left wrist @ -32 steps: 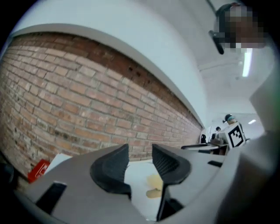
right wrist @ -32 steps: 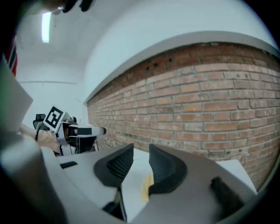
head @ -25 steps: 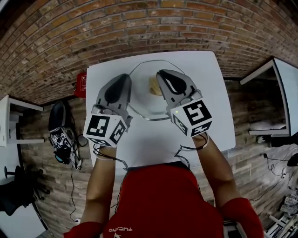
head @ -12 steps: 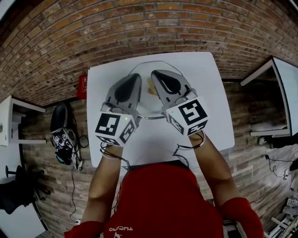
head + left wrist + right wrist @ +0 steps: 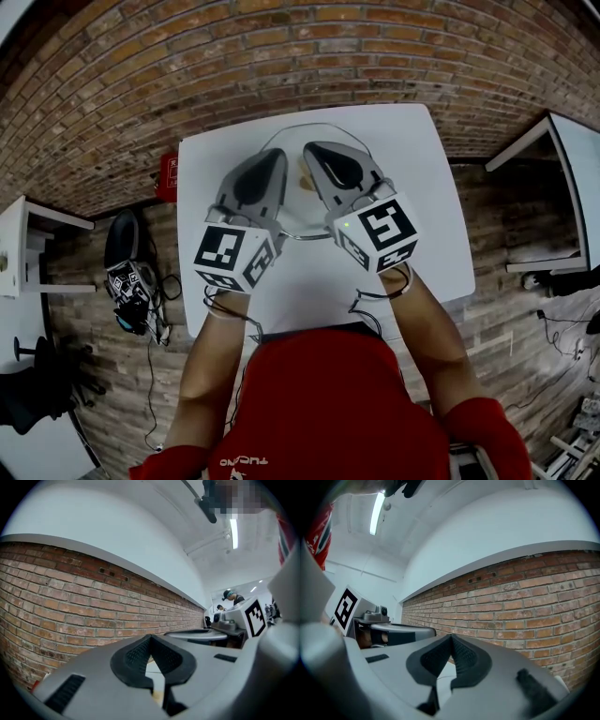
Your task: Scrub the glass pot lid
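Glass pot lid (image 5: pixel 296 214) flat on white table (image 5: pixel 422 187)

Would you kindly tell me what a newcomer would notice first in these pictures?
Two grey grippers with black-and-white marker cubes stand out, left gripper and right gripper side by side, both shut, over the white table. Below them lies the glass pot lid, with a brick wall beyond.
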`<state>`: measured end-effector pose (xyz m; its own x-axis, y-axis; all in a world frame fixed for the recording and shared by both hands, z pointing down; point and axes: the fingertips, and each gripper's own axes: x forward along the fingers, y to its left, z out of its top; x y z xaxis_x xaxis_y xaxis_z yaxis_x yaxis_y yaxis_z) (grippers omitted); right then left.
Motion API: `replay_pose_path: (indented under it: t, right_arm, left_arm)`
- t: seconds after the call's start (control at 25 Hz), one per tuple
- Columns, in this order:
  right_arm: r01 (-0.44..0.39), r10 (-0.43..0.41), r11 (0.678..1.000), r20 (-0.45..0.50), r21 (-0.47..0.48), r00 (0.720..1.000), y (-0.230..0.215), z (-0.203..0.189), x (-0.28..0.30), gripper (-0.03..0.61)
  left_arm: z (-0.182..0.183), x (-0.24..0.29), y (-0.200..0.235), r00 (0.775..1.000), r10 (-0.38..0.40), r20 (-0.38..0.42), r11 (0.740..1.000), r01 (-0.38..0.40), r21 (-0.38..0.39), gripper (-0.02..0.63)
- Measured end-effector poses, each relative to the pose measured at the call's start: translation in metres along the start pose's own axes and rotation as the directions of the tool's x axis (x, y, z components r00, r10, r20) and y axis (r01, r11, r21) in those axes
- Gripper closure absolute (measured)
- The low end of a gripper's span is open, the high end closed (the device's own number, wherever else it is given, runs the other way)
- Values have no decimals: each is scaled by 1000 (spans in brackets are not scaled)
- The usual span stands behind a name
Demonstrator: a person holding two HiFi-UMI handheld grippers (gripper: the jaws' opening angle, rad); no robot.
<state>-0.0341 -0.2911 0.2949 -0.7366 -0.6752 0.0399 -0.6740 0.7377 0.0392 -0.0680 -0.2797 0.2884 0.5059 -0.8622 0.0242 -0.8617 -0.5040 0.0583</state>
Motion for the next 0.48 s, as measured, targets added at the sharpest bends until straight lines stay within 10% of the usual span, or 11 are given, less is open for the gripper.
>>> replay_pose_path:
  t: [0.48]
  right_arm:
    - [5,-6,1000,-12,-22,1000,6,2,0,549]
  left_arm:
    - [-1,-4,3,1000,-17,0,1000,17,-10,597]
